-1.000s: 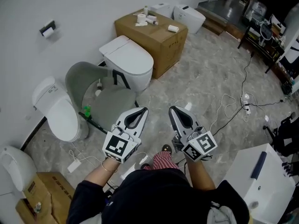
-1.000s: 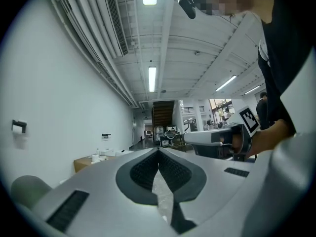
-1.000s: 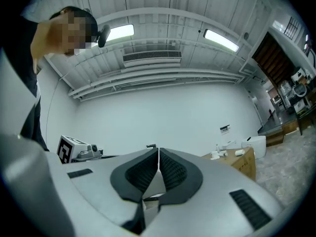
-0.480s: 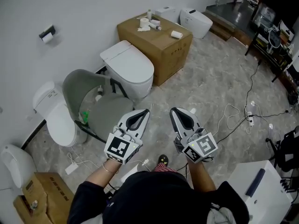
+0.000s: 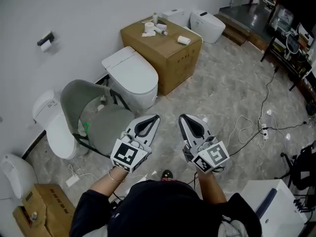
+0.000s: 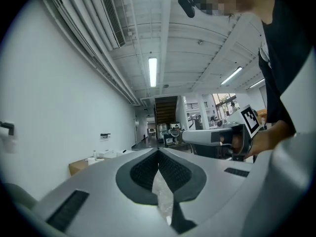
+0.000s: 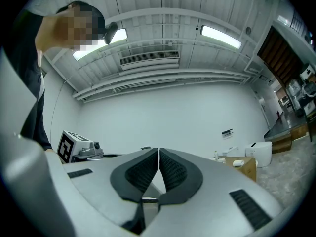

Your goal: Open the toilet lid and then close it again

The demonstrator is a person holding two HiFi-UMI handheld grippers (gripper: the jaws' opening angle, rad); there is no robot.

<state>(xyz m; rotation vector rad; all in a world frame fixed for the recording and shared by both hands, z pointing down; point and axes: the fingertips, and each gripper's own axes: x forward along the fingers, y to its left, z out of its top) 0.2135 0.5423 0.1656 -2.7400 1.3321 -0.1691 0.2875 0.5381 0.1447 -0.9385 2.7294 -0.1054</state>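
A grey marbled floor [image 5: 222,93] ran along a white wall [image 5: 89,9], where several toilets were lined up beside a cardboard box [image 5: 165,48]; a paper roll [image 5: 149,26] and a few small items were set on its top, and its inside was not shown. The toilet [image 5: 133,85] judged to be meant stood with its lid [image 5: 129,68] down, just beside a grey chair [image 5: 96,117], ahead and leftward of both tongs and well apart from them, its long axis running from the wall out into the room. The left tongs [image 5: 151,118] were held nearer to it than the right tongs [image 5: 183,117], and both pairs were closed with nothing between them.
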